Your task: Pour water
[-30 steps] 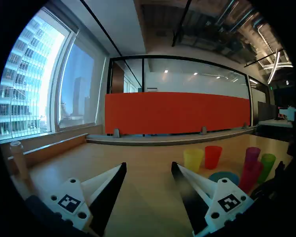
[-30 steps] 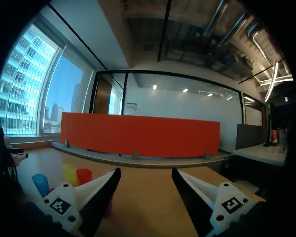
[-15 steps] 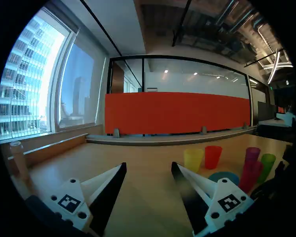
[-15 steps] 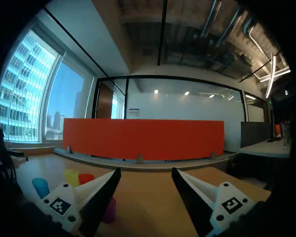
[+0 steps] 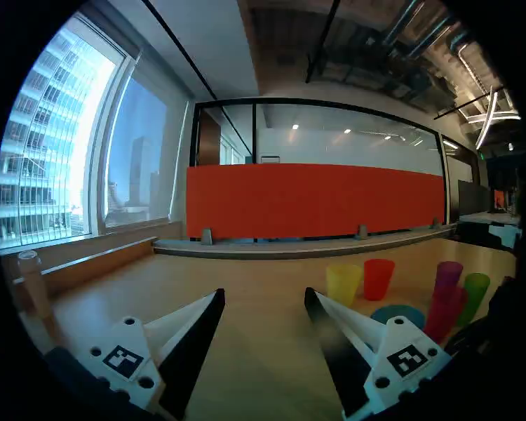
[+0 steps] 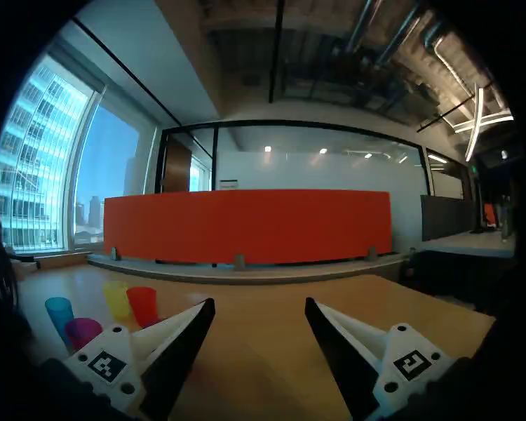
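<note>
My left gripper [image 5: 263, 309] is open and empty, low over the wooden table [image 5: 263, 281]. Ahead to its right stand a yellow cup [image 5: 343, 283], a red cup [image 5: 378, 278], a purple cup [image 5: 449, 275], a pink cup [image 5: 444, 312], a green cup [image 5: 475, 292] and a blue cup [image 5: 401, 313], partly behind my right finger. My right gripper [image 6: 259, 310] is open too, nothing between its fingers. To its left stand a blue cup [image 6: 59, 313], a purple cup [image 6: 83, 331], a yellow cup [image 6: 116, 298] and a red cup [image 6: 142, 304].
An orange divider panel [image 5: 312, 200] runs along the table's far edge. A wooden peg [image 5: 33, 282] stands at the left by the window ledge. Another desk [image 6: 466, 245] lies off to the right. Bare table surface [image 6: 263, 330] stretches ahead of both grippers.
The right gripper's view has tipped down and shifted, so the cups on its left sit higher and more of the table shows. The left gripper has stayed still.
</note>
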